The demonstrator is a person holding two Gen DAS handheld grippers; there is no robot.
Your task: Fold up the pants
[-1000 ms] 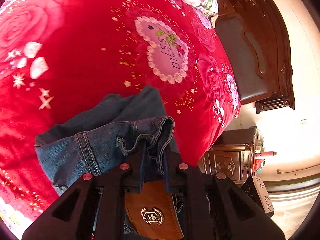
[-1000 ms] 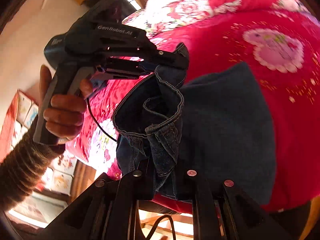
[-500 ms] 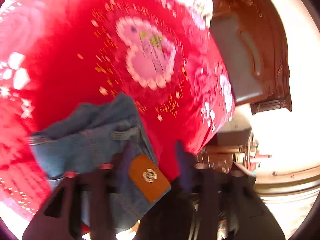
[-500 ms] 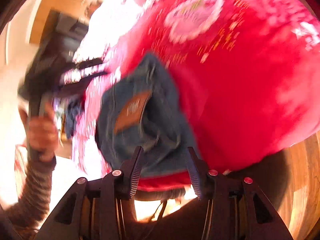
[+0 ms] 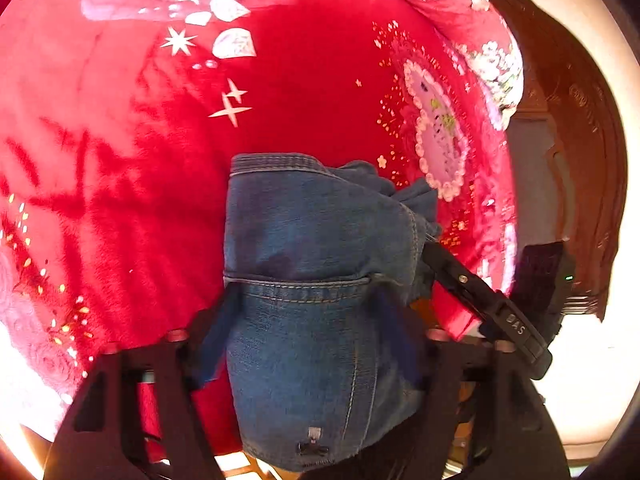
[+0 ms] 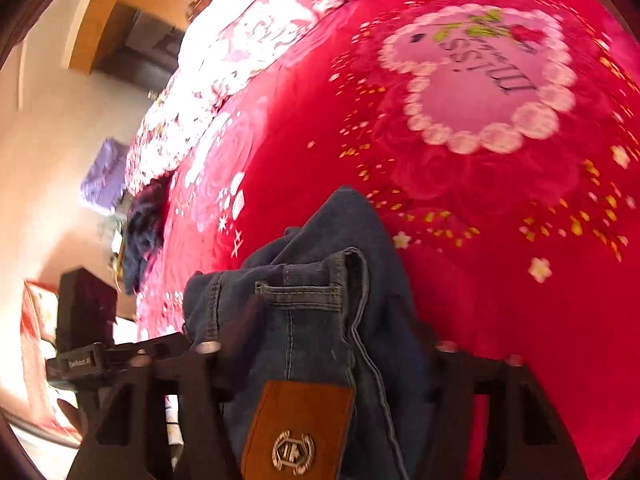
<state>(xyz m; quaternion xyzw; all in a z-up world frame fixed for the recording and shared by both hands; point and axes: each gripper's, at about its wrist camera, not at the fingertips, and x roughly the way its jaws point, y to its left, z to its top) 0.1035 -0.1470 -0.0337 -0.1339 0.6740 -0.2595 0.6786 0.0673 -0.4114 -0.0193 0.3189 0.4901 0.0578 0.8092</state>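
The blue jeans point(image 5: 312, 232) lie as a folded bundle on the red blanket point(image 5: 120, 200), near the bed's front edge. My left gripper point(image 5: 308, 320) straddles the bundle. Its jaws are closing, still wide apart, and the denim sits between blurred fingers. My right gripper point(image 6: 324, 320) straddles the jeans point(image 6: 320, 312) at the waistband end, above the brown leather patch point(image 6: 296, 432). Its jaws are also closing, with denim between them and draped over its fingers. Each gripper shows in the other's view: the right gripper point(image 5: 500, 312) and the left gripper point(image 6: 92, 360).
The red blanket point(image 6: 480, 240) has a pink heart patch point(image 6: 480, 76) beyond the jeans. A dark garment point(image 6: 144, 232) lies at the bed's far-left edge. A dark wooden headboard point(image 5: 568, 140) stands to the right. The blanket's edge drops off just below the bundle.
Both grippers let go of the pinched waistband and spread their jaws wide. The jeans dropped onto the blanket as a folded bundle, and both grippers came down over it.
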